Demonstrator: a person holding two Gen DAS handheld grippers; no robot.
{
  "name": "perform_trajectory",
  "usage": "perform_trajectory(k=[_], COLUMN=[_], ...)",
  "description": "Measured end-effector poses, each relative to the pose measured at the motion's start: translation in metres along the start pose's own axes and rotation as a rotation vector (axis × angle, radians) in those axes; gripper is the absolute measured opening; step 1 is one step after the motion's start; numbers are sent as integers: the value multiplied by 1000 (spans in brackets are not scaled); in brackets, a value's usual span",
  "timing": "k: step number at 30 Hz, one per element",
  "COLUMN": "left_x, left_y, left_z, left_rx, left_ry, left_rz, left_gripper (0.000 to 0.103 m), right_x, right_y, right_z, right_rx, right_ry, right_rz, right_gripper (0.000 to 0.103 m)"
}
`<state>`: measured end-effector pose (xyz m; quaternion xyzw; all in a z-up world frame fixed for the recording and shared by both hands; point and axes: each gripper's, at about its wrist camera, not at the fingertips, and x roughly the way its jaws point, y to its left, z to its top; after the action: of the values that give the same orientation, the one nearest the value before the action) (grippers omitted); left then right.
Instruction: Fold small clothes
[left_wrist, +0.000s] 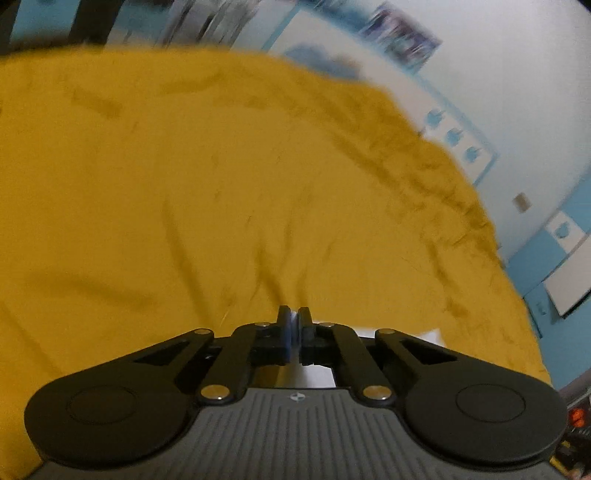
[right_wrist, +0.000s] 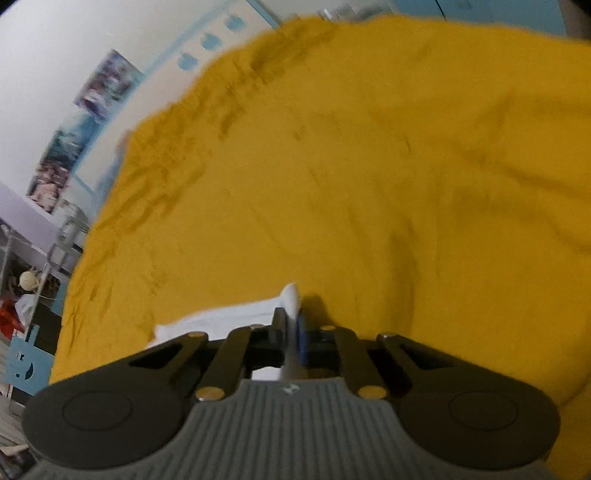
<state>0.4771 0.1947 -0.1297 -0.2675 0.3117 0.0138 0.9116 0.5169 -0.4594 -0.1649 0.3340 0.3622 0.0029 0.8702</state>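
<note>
A mustard-yellow garment (left_wrist: 221, 177) fills most of the left wrist view, hanging lifted in front of the camera. My left gripper (left_wrist: 294, 321) is shut on its near edge, with a white strip of fabric pinched between the pads. The same yellow garment (right_wrist: 369, 166) fills the right wrist view. My right gripper (right_wrist: 291, 317) is shut on its edge too, and a white hem or lining (right_wrist: 221, 317) shows beside the fingers. Both views are blurred by motion.
A white wall with blue trim and posters (left_wrist: 402, 33) stands behind the garment. In the right wrist view, posters (right_wrist: 107, 85) hang on the wall and a cluttered shelf (right_wrist: 26, 288) is at the left edge.
</note>
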Motion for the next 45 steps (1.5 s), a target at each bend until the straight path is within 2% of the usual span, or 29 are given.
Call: perform_trajectory(k=[2,4,6,10,13,14,15,17,19,24,28,33,39,45], left_x=[6,20,29,29,22,17,11,-6,-26,-81,-126,-185,-253,-289], left_y=[-9,-10,-9,-13,-22,-26,-25,-24,-31,-61,-87,-113,-135,-133], left_z=[-1,-7,-13,-16,-12,-10,-6,2,10,18,6,-26,-84,-144], left_rx=[104,160,201,216,225,230,225,205,231,371,486,645,872,1085], left_ry=[18,67,95,103,75,60,52,44,30,45,62,102,138,208], left_rz=[56,129,170,212,293,339,341,305,288,211,155,54,-50,-143], left_gripper=[3,3,3,4,1,1,1,2,3,5,8,9,14,22], right_x=[-5,5,16,25,19,15,4,-11,-29,-76,-127,-202,-286,-355], right_y=[8,8,1,0,11,14,12,12,16,41,63,84,90,76], right_z=[1,-1,-4,-4,1,2,-2,1,1,-9,-26,-61,-125,-195], right_rx=[-47,-63,-29,-24,-68,-85,-94,-109,-145,-313,-450,-615,-841,-1046], right_ry=[-43,-19,9,19,17,16,9,8,37,90,106,116,141,144], right_rz=[-3,-64,-100,-133,-196,-214,-221,-213,-194,-153,-117,-86,-57,-20], right_gripper=[0,0,0,0,1,5,12,12,12,13,16,21,23,34])
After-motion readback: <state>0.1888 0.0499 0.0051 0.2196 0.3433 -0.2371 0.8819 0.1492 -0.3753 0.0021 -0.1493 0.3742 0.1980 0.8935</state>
